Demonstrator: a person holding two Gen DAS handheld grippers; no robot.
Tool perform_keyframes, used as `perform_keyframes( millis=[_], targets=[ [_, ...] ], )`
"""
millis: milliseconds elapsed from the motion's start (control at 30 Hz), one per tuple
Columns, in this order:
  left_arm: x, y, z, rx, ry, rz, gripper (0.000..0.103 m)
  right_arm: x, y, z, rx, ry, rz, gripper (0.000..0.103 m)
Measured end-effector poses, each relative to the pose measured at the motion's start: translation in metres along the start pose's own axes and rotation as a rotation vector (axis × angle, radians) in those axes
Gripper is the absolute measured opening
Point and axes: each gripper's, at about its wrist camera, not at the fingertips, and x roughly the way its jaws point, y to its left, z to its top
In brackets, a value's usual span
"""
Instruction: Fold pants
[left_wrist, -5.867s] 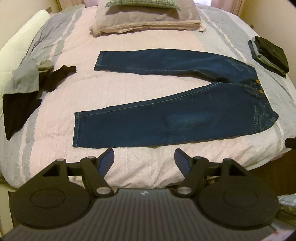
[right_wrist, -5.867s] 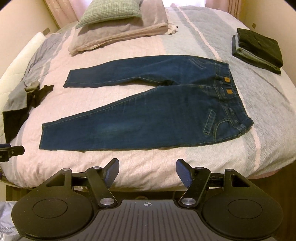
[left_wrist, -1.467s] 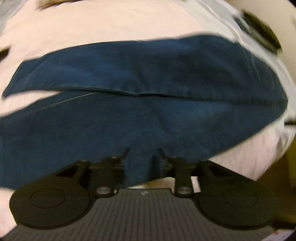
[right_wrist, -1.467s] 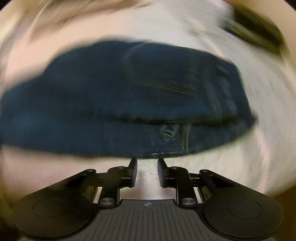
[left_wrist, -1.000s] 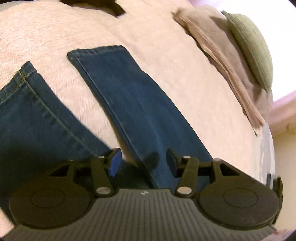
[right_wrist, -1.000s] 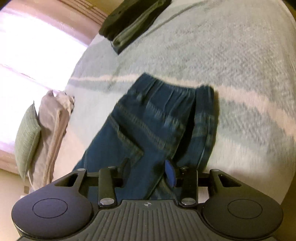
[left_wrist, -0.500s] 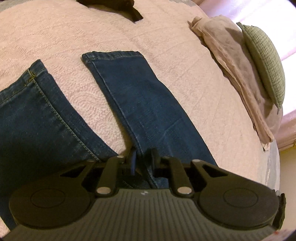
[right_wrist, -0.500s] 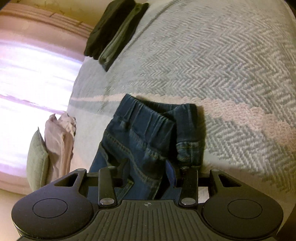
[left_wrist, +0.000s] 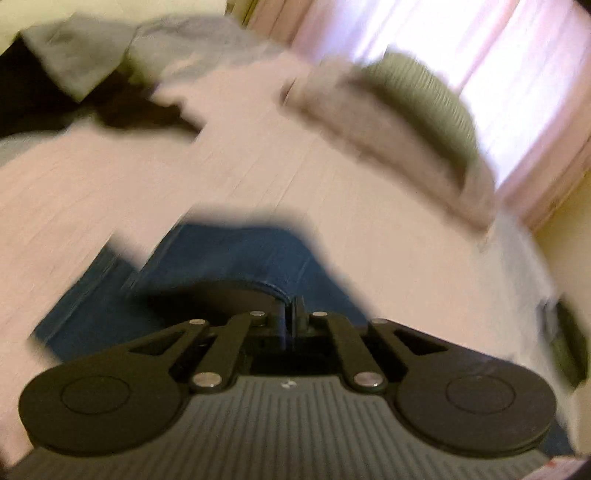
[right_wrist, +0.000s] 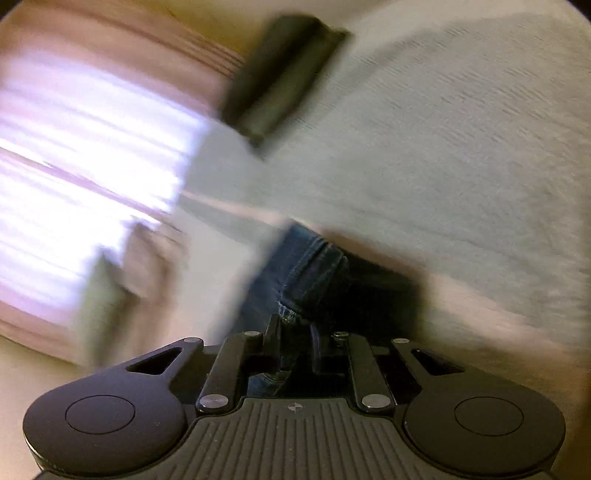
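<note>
Both views are smearing with motion, so we are reading edges loosely.

Left side: the left gripper is pinching a seam of the jeans, its jaws having just been closing, and they are now pressed together on the denim with only a thin fold between them. The blue leg is draping off the fingertips and trailing down onto the pale pink bedspread. The grip is looking shallow to us; if the pull goes fast, the seam could be slipping out and the leg dropping short of its mate. A pile of grey and black clothes is sitting well apart at the far left, the pillows farther back.

Right side: the right gripper is clamping bunched denim at the waistband, jaws having just been closing, with a small gap left by the thick fabric. We are judging that uneven travel between the two hands could be twisting the fold or dragging creases. The folded dark stack is lying well apart, so we are not expecting a snag there.
</note>
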Motion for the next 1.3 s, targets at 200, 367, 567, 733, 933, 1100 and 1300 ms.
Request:
perform_keyframes(
  millis=[200, 367, 567, 733, 933, 1100, 1300],
  targets=[
    [0.022, 0.025, -0.068, -0.108, 0.103, 0.133, 0.005, 0.019, -0.026, -0.013, 0.089, 0.021, -0.090, 0.012],
    [0.012, 0.029, -0.053, -0.166, 0.069, 0.086, 0.001, 0.005, -0.013, -0.008, 0.006, 0.011, -0.053, 0.011],
    [-0.024, 0.021, -0.051, -0.094, 0.018, 0.065, 0.003, -0.014, -0.010, -0.007, -0.036, -0.005, -0.032, 0.011],
    [-0.017, 0.021, -0.064, -0.073, 0.038, 0.103, 0.002, -0.001, -0.031, -0.013, 0.019, 0.043, -0.075, 0.011],
    [-0.017, 0.030, -0.063, -0.160, 0.045, 0.028, 0.016, 0.008, -0.029, -0.016, -0.012, 0.071, -0.141, 0.011],
    [-0.011, 0.069, -0.049, -0.401, -0.038, -0.026, 0.028, 0.012, -0.026, -0.018, -0.012, 0.069, -0.164, 0.011],
    [-0.017, 0.093, -0.021, -0.411, -0.197, 0.075, 0.000, 0.015, -0.018, -0.019, -0.031, 0.066, -0.206, 0.011]
  ],
)
